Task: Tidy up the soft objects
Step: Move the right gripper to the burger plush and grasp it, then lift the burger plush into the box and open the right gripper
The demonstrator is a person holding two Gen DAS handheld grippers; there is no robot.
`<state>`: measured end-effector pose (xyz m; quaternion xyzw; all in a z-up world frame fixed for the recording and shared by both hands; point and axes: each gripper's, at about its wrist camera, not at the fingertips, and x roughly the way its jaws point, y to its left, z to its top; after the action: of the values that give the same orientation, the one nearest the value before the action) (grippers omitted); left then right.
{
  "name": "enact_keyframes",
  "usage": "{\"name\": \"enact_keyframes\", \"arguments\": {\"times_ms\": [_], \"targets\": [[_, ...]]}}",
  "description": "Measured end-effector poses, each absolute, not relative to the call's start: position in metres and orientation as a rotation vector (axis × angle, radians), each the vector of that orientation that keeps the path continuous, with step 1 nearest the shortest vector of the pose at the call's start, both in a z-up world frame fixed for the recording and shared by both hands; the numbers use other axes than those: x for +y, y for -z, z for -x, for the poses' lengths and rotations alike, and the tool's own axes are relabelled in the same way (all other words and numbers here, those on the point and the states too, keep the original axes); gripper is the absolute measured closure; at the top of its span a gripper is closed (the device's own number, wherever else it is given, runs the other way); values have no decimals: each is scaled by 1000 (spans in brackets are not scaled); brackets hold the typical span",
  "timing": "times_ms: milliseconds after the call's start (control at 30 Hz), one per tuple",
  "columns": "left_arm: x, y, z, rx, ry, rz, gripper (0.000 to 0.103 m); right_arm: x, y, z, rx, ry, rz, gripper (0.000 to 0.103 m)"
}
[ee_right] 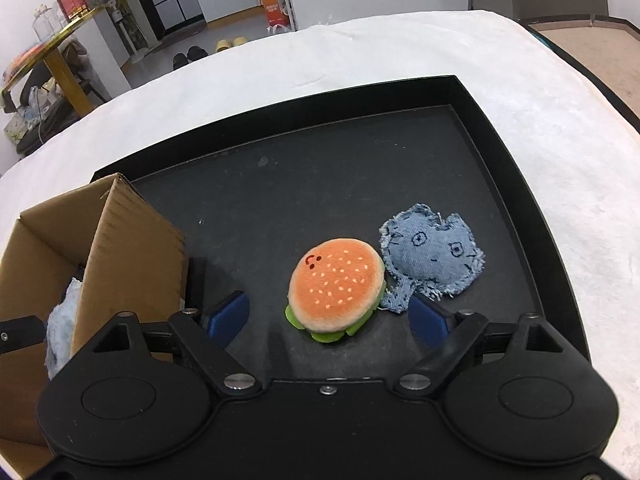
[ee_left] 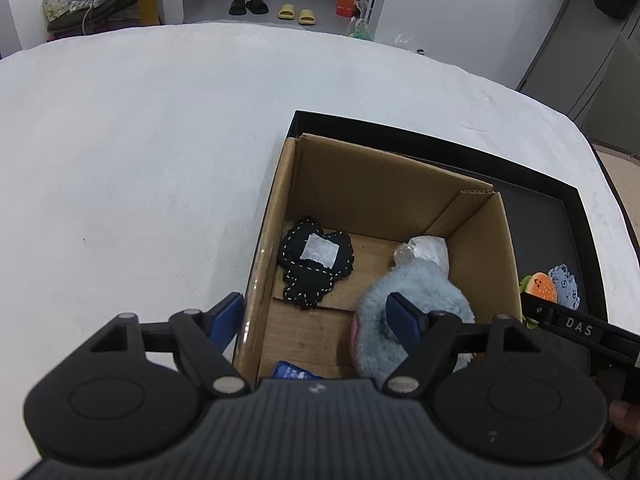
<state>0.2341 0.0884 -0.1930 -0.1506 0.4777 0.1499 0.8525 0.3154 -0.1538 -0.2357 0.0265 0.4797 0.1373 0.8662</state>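
Right tongs (ee_right: 327, 316) wide apart, nothing gripped, poised low over black tray (ee_right: 496, 128). Burger plush (ee_right: 336, 286) lying flat on tray floor, bun side up, directly ahead of the gap and between the lines of the two blue pads (ee_right: 229, 314); pads short of it on either side, not touching. Denim plush (ee_right: 432, 258) just right of burger, touching its edge, a frayed corner close to the right pad. Both plushes near the tray's near half, well apart from its far wall.

Cardboard box (ee_right: 120, 248) standing inside the tray at left, open top, its outer wall just beside the left pad.

Left tongs (ee_left: 316, 316) also spread wide, empty, straddling the box's (ee_left: 276, 208) left wall: left pad (ee_left: 226, 314) outside over white tablecloth (ee_left: 140, 140), right pad inside, in front of fluffy blue plush (ee_left: 424, 288); contact with the fluff not clear. Inside box: black stitched plush (ee_left: 316, 262) with a white patch lying on the bottom toward the left wall, clear plastic wrap (ee_left: 424, 250) at the far right corner behind the fluffy plush, a blue packet (ee_left: 290, 370) partly hidden at the near edge. Burger (ee_left: 540, 286) and denim (ee_left: 566, 284) visible past the box's right wall, part of the right tongs (ee_left: 580, 328) crossing in front.
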Motion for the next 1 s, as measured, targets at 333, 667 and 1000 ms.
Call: {"name": "enact_keyframes", "arguments": {"times_ms": [333,667,1000], "targets": [[90,195,-237,1007,-309,338,26,-148,245,-319,1029,-279,-9,63],[99,194,-231,996,-317,366,26,-141,218,-307,982,-304,-8,64],[105,190,-221,972,-304,369,27,-120,179,-301,914,-356,-21,64]]}}
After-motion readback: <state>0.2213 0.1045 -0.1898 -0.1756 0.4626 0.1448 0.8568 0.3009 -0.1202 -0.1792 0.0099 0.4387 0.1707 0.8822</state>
